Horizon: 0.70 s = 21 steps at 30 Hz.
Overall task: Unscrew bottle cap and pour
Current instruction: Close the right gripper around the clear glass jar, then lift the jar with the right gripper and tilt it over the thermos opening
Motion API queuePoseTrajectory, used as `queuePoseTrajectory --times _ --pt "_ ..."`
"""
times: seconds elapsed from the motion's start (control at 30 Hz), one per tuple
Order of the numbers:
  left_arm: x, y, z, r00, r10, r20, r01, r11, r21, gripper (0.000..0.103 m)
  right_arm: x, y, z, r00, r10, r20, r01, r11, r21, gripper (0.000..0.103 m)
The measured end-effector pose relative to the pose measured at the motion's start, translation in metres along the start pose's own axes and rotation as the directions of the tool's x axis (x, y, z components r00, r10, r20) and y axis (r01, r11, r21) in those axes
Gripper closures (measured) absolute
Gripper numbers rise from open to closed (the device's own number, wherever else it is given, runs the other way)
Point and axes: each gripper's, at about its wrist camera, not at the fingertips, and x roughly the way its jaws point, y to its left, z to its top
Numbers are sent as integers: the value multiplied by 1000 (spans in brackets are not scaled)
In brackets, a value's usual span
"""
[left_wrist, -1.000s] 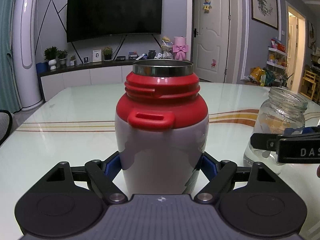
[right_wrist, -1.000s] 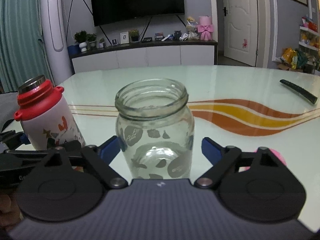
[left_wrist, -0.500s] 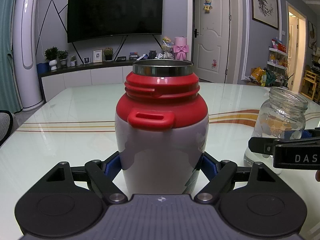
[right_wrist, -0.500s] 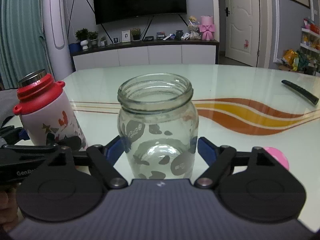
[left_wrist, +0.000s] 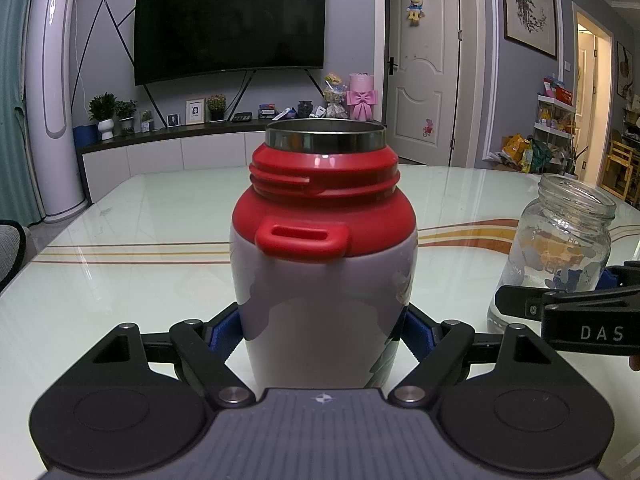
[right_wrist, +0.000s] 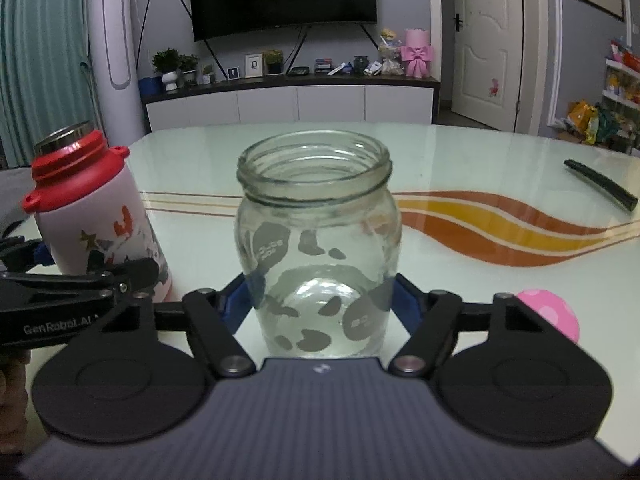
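Note:
A white bottle (left_wrist: pixel 320 300) with a red collar and an open steel mouth, no cap on it, stands upright on the table. My left gripper (left_wrist: pixel 322 332) is shut on its lower body. It also shows at the left of the right wrist view (right_wrist: pixel 100 216). A clear glass jar (right_wrist: pixel 318 248) with grey patches stands open and upright. My right gripper (right_wrist: pixel 320 300) is shut on its lower body. The jar shows at the right of the left wrist view (left_wrist: pixel 560 240). A pink round cap (right_wrist: pixel 548 312) lies on the table right of the jar.
The glossy white table (right_wrist: pixel 460 160) has orange and brown wavy stripes. A black remote (right_wrist: pixel 600 184) lies at the far right. A TV wall and a cabinet stand behind the table. The two grippers sit close side by side.
My right gripper has moved forward and closed in on the jar, which now sits deeper between its fingers. The left gripper and bottle have not moved.

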Motion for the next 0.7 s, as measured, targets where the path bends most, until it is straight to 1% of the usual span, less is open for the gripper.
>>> queuePoseTrajectory --times 0.13,0.43,0.47,0.57,0.7 --pt "0 0 -1 1000 0 0 0 1000 1 20 -1 2 -1 1000 -6 3 6 1000 -19 33" --pt "0 0 -1 1000 -3 0 3 1000 1 20 -5 17 2 999 -18 30 21 994 -111 33" --pt "0 0 -1 1000 -3 0 3 1000 2 20 -7 20 3 999 -22 45 28 990 -138 33" --pt "0 0 -2 1000 -3 4 3 1000 5 20 -14 25 10 997 -24 70 35 985 -167 33" --pt "0 -1 -3 1000 -3 8 3 1000 7 20 -14 33 19 997 -23 76 40 974 -224 33"
